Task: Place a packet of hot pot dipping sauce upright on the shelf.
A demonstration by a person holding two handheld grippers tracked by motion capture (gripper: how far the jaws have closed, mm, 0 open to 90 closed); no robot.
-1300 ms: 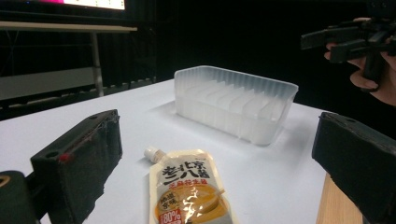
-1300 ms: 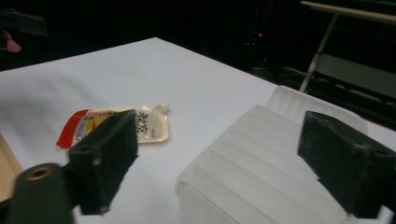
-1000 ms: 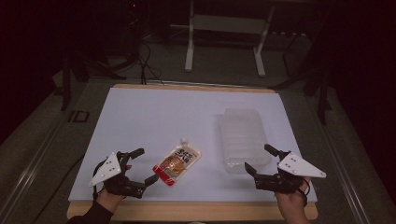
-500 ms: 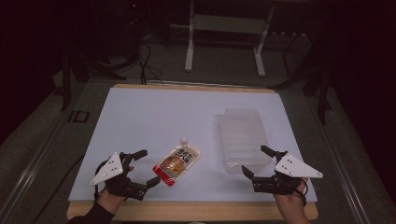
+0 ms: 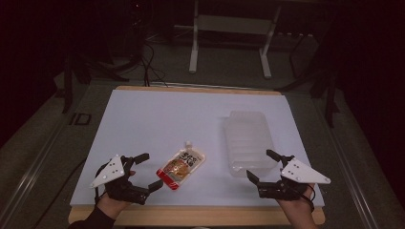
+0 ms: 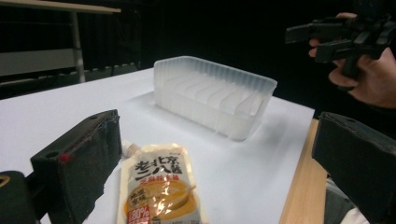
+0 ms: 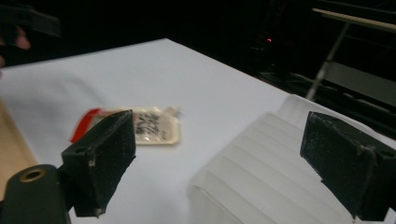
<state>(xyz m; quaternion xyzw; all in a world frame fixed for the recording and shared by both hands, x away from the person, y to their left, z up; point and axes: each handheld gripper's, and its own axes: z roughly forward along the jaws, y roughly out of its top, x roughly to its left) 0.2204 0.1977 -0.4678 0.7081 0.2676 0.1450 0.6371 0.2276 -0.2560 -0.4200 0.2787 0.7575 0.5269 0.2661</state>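
Left claw (image 5: 149,171) sits near the desk's (image 5: 143,119) front left corner, hand under it, jaws spread wide, pinching nothing. Its jaws point toward the pouch (image 5: 181,164), which lies just beside them but apart, no contact. In the left gripper view the pouch (image 6: 161,186) lies between the two spread jaws, farther out, flat on the white sheet, spout end away from the camera.

Pouch: flat, near the front edge, a bit left of centre, spout toward the back, red end toward the front edge.

Tray (image 5: 248,143): clear plastic, ribbed, upside down or not, cannot tell; right of the pouch, well apart from it, long side running front to back, right half of the desk.

Right claw (image 5: 263,164) near the front right corner, jaws spread, empty, hovering just at the tray's front end; touching or not, cannot tell. In the right gripper view the tray (image 7: 261,168) lies between its jaws and the pouch (image 7: 140,126) is blurred, farther off.
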